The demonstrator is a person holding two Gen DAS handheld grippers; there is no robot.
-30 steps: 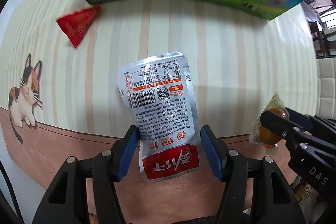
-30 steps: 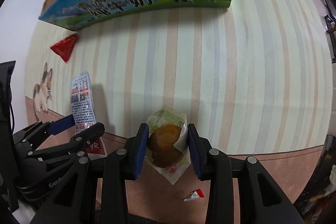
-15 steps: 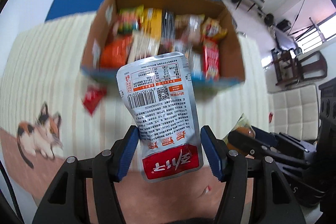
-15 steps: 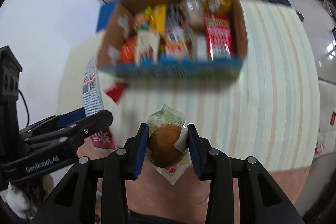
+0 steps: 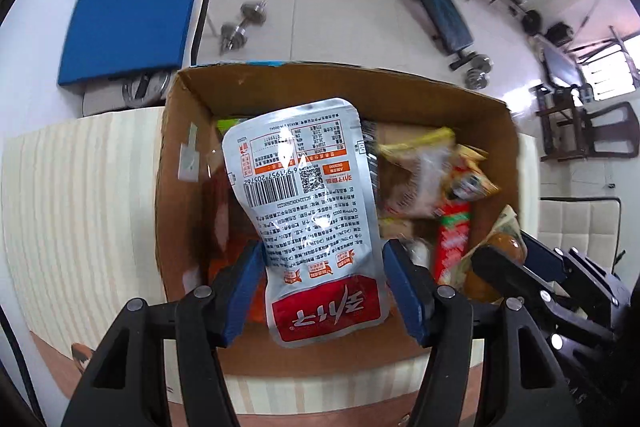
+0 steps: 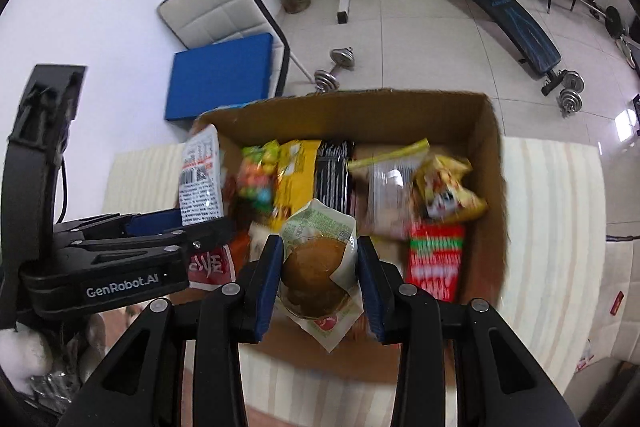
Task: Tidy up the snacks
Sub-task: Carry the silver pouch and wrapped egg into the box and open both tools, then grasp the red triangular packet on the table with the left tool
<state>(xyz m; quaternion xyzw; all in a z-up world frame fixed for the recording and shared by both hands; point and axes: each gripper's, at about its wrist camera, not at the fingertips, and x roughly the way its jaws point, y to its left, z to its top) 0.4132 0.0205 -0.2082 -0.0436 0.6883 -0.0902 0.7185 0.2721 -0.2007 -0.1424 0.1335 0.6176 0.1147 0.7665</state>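
Note:
My left gripper [image 5: 322, 267] is shut on a silver snack pouch [image 5: 308, 203] with a barcode and a red label, held above the left part of the open cardboard box [image 5: 176, 187]. My right gripper [image 6: 320, 267] is shut on a clear-wrapped brown bun [image 6: 316, 271], held over the middle front of the same box [image 6: 492, 155]. The box holds several snack packs, among them a yellow bag [image 6: 296, 179], a black pack [image 6: 334, 175] and a red pack [image 6: 434, 259]. The left gripper and its pouch [image 6: 200, 179] show at the left of the right wrist view.
The box stands on a table with a cream striped cloth [image 5: 80, 211]. Beyond the table's far edge are a blue mat [image 5: 128, 27], a white padded chair [image 6: 212, 15], dumbbells [image 5: 240, 27] and a weight bench [image 6: 504, 11] on the tiled floor.
Both grippers have risen from the tabletop and moved forward, so they now hang over the open box with their snacks still gripped. The red packet on the cloth has left view.

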